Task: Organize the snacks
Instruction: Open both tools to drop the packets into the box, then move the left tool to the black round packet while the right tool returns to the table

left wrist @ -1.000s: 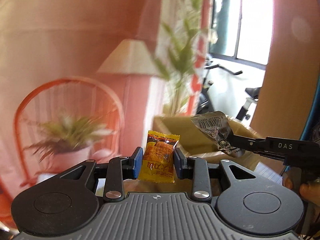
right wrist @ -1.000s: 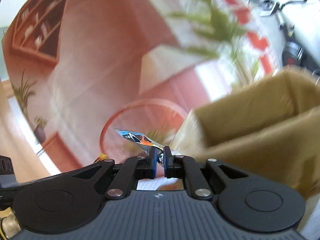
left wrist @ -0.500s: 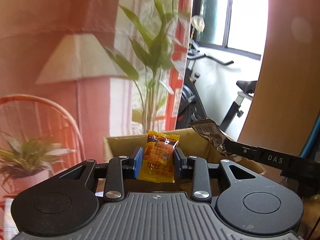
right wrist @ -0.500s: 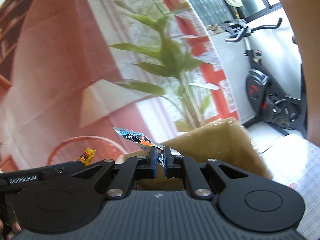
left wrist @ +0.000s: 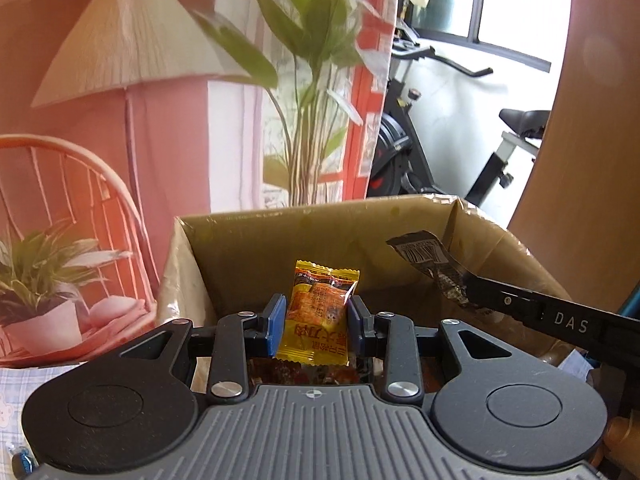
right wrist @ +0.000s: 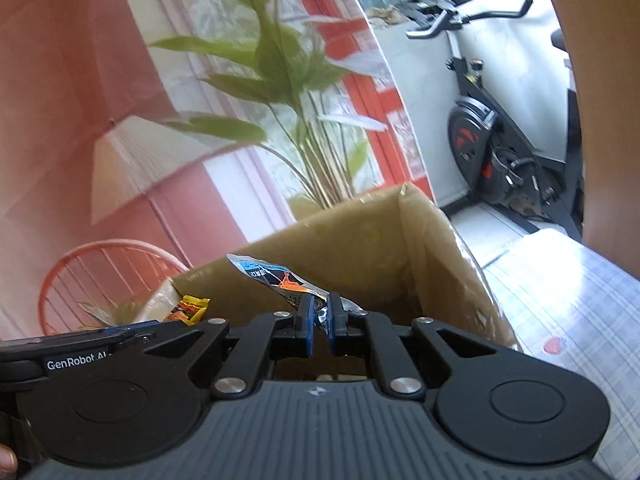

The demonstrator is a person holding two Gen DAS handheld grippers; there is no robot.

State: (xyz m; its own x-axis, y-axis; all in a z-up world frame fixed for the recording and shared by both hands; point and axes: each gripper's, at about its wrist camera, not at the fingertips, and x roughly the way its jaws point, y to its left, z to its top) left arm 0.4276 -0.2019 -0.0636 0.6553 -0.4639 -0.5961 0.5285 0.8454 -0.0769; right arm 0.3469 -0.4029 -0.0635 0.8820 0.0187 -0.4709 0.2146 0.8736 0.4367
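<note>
The left gripper (left wrist: pixel 316 326) holds a yellow snack packet (left wrist: pixel 320 316) upright between its blue pads, the jaws closed only as far as the packet's width; the packet's lower edge hangs below the pads and its crimped top stands above them. It is poised over the open top of a cardboard box (left wrist: pixel 280 236), whose far wall and right corner show clearly while the near wall is hidden behind the gripper body. Under the packet a patch of reddish wrappers shows inside the box, too cut off to tell how many or what they are. The right gripper (right wrist: pixel 320 320) has its jaws pinched almost fully together on a thin foil packet (right wrist: pixel 276 280), blue and silver with an orange mark on one face; in the left wrist view the same packet's other face (left wrist: pixel 424 252) shows a barcode, and the rest of its print is too small to read. This packet also sits above the box opening, toward the box's right side, apart from the yellow one. In the right wrist view only the top corner of the yellow packet (right wrist: pixel 192 308) peeks out behind the left gripper's arm. The box floor is out of sight in both views. A checked cloth (right wrist: pixel 560 312) lies beside the box on the right, and a fingertip (right wrist: pixel 6 466) is barely visible at the frame's lower left edge
</note>
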